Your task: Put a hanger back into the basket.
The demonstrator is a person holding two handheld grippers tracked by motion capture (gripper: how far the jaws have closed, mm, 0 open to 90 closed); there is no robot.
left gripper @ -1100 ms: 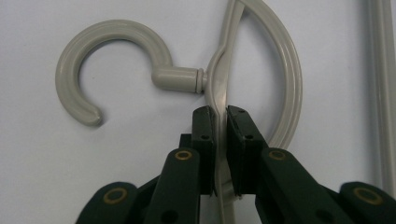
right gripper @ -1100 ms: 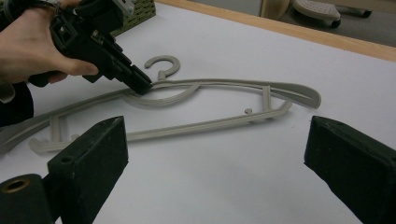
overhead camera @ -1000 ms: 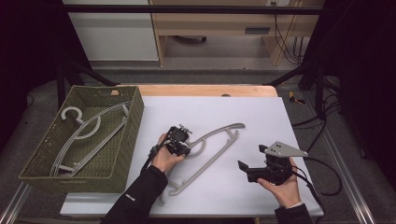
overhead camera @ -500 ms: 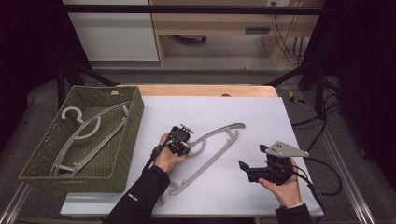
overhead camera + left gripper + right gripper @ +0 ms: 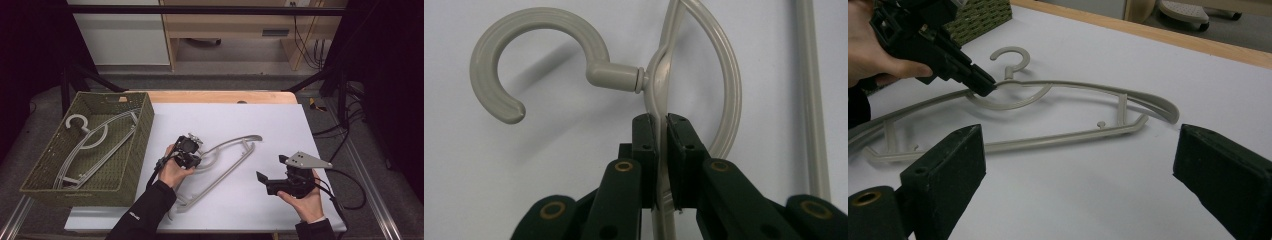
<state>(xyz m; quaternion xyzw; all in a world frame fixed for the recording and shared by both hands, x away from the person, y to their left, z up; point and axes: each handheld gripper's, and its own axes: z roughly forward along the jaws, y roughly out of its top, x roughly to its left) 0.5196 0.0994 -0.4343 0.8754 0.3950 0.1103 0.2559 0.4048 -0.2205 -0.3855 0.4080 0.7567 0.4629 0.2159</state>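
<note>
Very little has moved over the last second: the left gripper (image 5: 189, 151) sits at the same spot near the middle of the white table (image 5: 280, 125), and the grey hanger (image 5: 227, 160) lies where it lay, stretched from about seven o'clock to one o'clock across the sheet. The one small change is that the left hand seems to have settled a touch, which I read as the grasp being completed rather than a lift being started. In the left gripper view the jaws are clenched on the hanger's thin top rail, just below the neck where the hook (image 5: 531, 60) joins, with the rail pinched flat between the two pads. The right gripper view confirms it from across the table: the black tips meet on the rail beside the hook (image 5: 1010, 59), and the hanger rests flat on the surface. The right gripper (image 5: 280, 181) waits at about four o'clock, well apart from the hanger, its jaws spread wide and holding nothing. At nine o'clock stands the green woven basket (image 5: 135, 150), which already holds another hanger (image 5: 92, 142) of the same kind. My judgement is that the pickup is secured and the carry toward the basket is what remains.
</note>
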